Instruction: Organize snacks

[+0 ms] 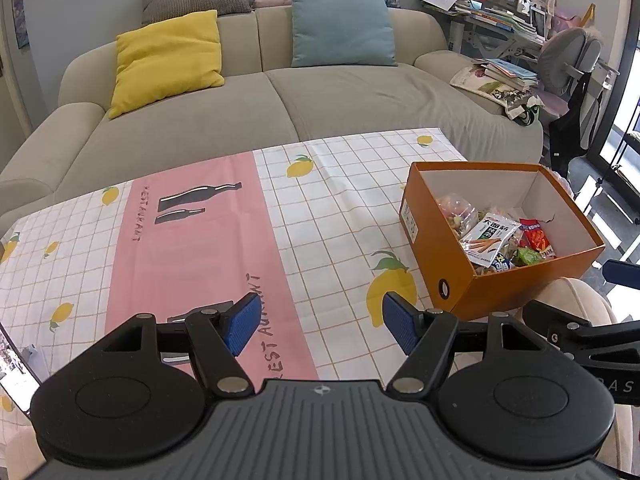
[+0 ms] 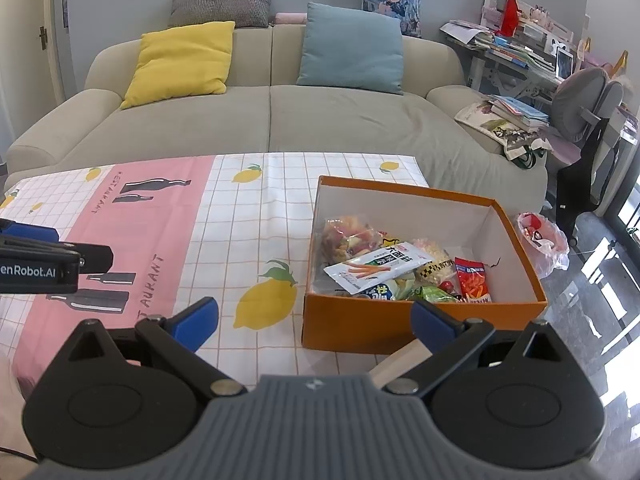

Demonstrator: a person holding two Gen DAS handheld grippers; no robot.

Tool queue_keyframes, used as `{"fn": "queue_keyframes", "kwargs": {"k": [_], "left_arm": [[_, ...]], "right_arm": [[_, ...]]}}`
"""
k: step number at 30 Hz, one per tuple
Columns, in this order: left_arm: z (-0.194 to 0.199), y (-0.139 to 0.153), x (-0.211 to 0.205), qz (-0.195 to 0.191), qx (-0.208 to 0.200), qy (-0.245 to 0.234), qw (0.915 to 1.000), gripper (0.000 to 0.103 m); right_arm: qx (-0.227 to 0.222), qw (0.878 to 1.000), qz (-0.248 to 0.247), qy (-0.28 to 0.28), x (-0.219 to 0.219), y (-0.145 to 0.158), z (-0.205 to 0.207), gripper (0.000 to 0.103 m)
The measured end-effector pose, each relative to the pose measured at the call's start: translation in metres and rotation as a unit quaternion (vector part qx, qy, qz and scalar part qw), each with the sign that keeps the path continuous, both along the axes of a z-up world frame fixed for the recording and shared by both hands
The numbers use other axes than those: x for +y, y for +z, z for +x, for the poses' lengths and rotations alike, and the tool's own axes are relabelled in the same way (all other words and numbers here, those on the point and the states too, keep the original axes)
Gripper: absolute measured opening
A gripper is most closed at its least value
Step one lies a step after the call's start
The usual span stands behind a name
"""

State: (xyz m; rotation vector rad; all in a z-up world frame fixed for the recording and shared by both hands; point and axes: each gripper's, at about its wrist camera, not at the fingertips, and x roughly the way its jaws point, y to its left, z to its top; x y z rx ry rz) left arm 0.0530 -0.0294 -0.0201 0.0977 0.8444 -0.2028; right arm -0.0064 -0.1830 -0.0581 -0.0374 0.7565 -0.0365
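Nearest the lens, the left gripper (image 1: 318,326): blue pads (image 1: 241,322) spread wide, nothing between them, poised over the pink band of the tablecloth (image 1: 192,248) and a printed lemon (image 1: 390,294). Same on the other side, the right gripper (image 2: 314,320) gaping open and empty, one blue pad (image 2: 430,322) just in front of the near wall of the orange box (image 2: 360,326), the other over the white checked cloth (image 2: 240,216). At the left edge of the right view, the dark body of the other tool lying over the pink stripe.

Further out, the open box (image 1: 452,276) standing on the right part of the table, close to the table's right edge. Inside it, all the snacks gathered in the near half: a white packet with carrot-coloured sticks (image 2: 376,268) on top, a clear bag of mixed colourful pieces (image 2: 346,240) behind it, a red packet (image 2: 472,280) at the right, a green one (image 2: 434,294) against the near wall. Far half of the box bare white.

Beyond the table, a beige sofa (image 2: 340,124) with a yellow cushion (image 2: 182,64) and a blue cushion (image 2: 352,50). Off to the right, a cluttered desk (image 2: 516,56), a grey chair (image 2: 584,100), and a pink plastic bag (image 2: 542,240) on the floor just past the box
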Motion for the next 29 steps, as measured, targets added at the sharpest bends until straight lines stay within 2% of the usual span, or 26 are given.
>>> {"fn": "queue_keyframes", "kwargs": {"k": [22,29], "left_arm": [[-0.0003,0.0023,-0.0003,0.007,-0.006,0.000,1.0000,0.081],[-0.0025,0.0058,0.0023,0.008,-0.027,-0.007,0.9996,0.081]], "right_arm": [[0.007,1.000,0.007,0.011,0.0019,-0.0032,-0.0012,0.099],[0.010,1.000,0.007,0.012,0.0015,-0.0039,-0.0006,0.099]]}}
